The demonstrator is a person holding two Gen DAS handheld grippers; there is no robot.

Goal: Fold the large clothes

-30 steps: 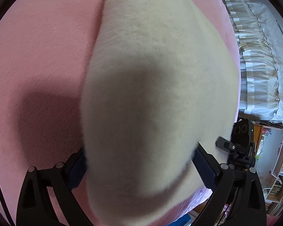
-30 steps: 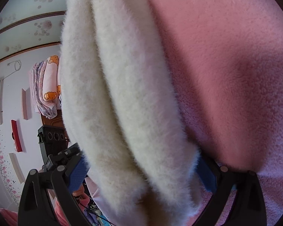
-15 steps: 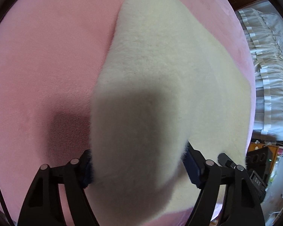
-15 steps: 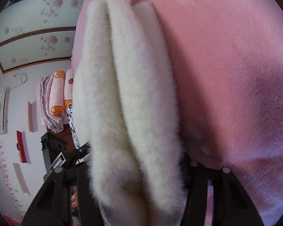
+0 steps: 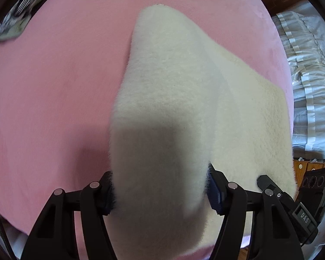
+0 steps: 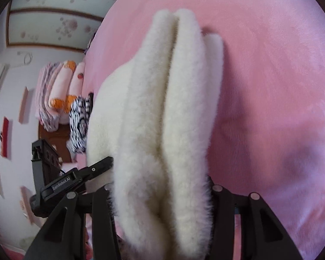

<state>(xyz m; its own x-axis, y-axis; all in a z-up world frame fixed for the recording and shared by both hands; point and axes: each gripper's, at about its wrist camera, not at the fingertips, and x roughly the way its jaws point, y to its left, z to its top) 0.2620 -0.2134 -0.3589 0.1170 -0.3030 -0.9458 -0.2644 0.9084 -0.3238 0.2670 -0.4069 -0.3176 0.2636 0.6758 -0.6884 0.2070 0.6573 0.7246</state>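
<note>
In the left wrist view, the left gripper with black plastic fingers and dark blue pads points steeply down at a wide pink fleece bed cover. Its jaws are closing, and a thick fold of the cream-white fluffy fleece garment sits between them, with both pads pressed into the pile. From the jaws the garment stretches up and away over the pink cover. A flatter part of it spreads to the right, up to the right edge of the bed. At this edge the second black gripper tool shows from the side. Behind the bed edge stands white ruffled bedding. At the top left corner of the cover lies a black-and-white patterned cloth.

In the right wrist view, the right gripper is also closing on the same cream-white garment. Here the fabric is gathered in several thick lengthwise rolls, and the bundle is pinched between the two fingers. The rolls run up from the jaws across the pink cover. At the left, past the bed edge, are a stack of folded pink blankets with orange bear prints and a black-and-white zebra-pattern cloth.
</note>
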